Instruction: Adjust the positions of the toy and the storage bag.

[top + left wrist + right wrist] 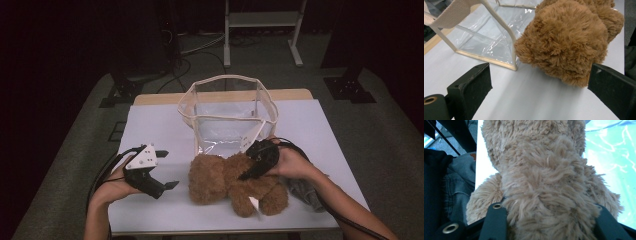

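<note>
Step in hand: taking hold of the teddy bear (235,181) with the right gripper (257,162), most likely to lift it into the clear bag (227,112) that stands open just behind it.
Teddy bear: lies on the white surface (160,125), its head toward the left gripper (152,175) and its legs toward the person's side, touching or nearly touching the front wall of the clear bag.
Right gripper: its jaws stand on either side of the bear's plush body, about half closed, and in the right gripper view the fur bulges between them; a grip looks set, though how firm I cannot tell.
Left gripper: beside the bear's head, apart from it, jaws wide open with nothing between them.
Grey cloth (302,190): lies by the bear's legs, under the right forearm; the bear should come up without dragging it.
How to do it well: squeeze deep enough to catch stuffing, not just fur, since plush slips. Lift straight up before moving toward the bag, so the legs pass above the rim.
Help from the left: it could steady the bag's near rim (499,22), as the soft walls may fold inward.
Risk: the head may sag and catch the bag's edge.
</note>
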Demonstrator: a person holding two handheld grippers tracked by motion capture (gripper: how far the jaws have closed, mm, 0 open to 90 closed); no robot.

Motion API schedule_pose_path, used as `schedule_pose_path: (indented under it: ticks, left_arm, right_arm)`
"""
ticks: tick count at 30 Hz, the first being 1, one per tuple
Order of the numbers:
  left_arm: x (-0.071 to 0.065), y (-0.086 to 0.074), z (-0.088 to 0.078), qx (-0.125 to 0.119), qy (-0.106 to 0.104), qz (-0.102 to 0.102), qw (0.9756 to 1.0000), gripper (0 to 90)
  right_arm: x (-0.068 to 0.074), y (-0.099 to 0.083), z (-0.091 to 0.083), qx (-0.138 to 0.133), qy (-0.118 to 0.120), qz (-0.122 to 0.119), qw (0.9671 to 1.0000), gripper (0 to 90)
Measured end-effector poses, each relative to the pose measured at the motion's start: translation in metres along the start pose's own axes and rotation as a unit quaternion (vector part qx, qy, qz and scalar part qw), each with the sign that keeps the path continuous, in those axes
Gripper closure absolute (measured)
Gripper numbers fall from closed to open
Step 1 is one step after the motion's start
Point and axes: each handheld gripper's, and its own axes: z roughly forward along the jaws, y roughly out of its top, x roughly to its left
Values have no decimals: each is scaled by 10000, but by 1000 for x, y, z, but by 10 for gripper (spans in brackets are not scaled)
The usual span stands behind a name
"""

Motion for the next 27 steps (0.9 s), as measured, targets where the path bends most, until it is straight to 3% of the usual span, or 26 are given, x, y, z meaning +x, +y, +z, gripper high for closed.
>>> schedule_pose_path:
  ticks: [27]
  left_arm:
    - [2,-3,-7,-64,80,-54,9999,41]
  right_arm:
    - [5,24,-40,-327,34,-102,9994,583]
